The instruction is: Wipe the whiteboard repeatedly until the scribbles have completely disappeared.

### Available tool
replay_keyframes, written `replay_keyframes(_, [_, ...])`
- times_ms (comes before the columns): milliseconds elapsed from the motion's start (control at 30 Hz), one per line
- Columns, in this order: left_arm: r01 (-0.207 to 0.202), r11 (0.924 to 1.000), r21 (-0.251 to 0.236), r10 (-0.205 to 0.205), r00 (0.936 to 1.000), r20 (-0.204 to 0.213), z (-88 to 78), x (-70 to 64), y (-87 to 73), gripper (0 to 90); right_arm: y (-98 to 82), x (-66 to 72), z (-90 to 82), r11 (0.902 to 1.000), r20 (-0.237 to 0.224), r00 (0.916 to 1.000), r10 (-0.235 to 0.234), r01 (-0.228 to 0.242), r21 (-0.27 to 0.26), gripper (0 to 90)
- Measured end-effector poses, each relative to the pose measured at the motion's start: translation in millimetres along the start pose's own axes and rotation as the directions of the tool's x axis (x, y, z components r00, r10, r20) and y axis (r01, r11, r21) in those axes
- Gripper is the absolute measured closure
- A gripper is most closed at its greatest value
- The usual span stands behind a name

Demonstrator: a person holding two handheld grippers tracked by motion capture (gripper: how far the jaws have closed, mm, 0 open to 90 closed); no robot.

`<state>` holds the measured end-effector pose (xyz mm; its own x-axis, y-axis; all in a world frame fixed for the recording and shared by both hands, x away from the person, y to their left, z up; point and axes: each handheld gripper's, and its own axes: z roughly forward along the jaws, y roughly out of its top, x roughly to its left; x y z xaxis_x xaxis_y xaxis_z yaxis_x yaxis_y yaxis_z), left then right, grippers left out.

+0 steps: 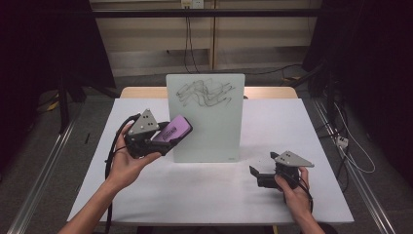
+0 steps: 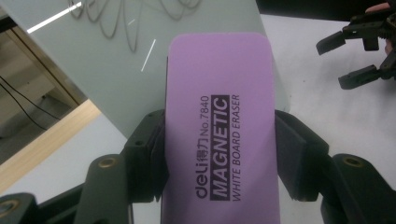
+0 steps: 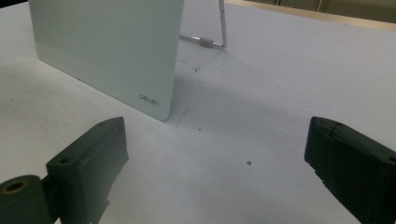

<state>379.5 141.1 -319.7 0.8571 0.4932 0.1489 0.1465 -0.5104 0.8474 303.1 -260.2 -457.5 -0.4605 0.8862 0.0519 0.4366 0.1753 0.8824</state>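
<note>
A small whiteboard point(image 1: 207, 117) stands upright on the middle of the table, with black scribbles point(image 1: 204, 92) across its upper part. My left gripper point(image 1: 165, 136) is shut on a purple magnetic whiteboard eraser point(image 1: 174, 130), held in the air just left of the board's lower half. In the left gripper view the eraser point(image 2: 219, 121) sits clamped between both jaws, its tip close to the board point(image 2: 116, 60). My right gripper point(image 1: 258, 174) rests low at the front right, open and empty. Its view shows the board's lower corner point(image 3: 112, 51) ahead.
The white table top point(image 1: 272, 195) ends in a wooden strip point(image 1: 141, 91) at the back. A wire stand point(image 3: 219, 32) props the board from behind. Cables run on the floor to the right point(image 1: 341, 141).
</note>
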Motion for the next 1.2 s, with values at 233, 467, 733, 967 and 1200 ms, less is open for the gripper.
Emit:
replay_keyframes(233, [-0.019, 0.9996, -0.019, 0.019, 0.9994, -0.028, 4.6, 7.7, 15.9, 40.8, 0.0, 0.1, 0.4, 1.0000, -0.003, 1.0000, -0.004, 0.004, 0.000, 6.2])
replay_keyframes(467, [-0.029, 0.9983, -0.050, 0.028, 0.9993, -0.027, 3.9, 13.0, 29.6, 40.8, -0.2, -0.4, 1.0, 1.0000, -0.002, 1.0000, 0.004, -0.004, 0.002, 6.2])
replay_keyframes(733, [-0.045, 0.9959, -0.078, 0.043, 0.9986, -0.030, 7.1, 20.6, 45.7, 40.8, -0.1, 0.4, 1.3, 1.0000, -0.003, 1.0000, -0.003, 0.003, 0.005, 6.2])
replay_keyframes(967, [-0.069, 0.9928, -0.098, 0.063, 0.9962, -0.060, 10.3, 26.6, 60.4, 40.8, -0.1, 0.0, 1.1, 1.0000, -0.001, 1.0000, 0.000, 0.000, 0.003, 6.3])
replay_keyframes(1200, [-0.050, 0.9938, -0.100, 0.042, 0.9961, -0.078, 14.7, 40.3, 67.4, 40.8, -0.1, -0.3, 1.6, 1.0000, -0.005, 1.0000, -0.004, 0.004, 0.004, 6.3])
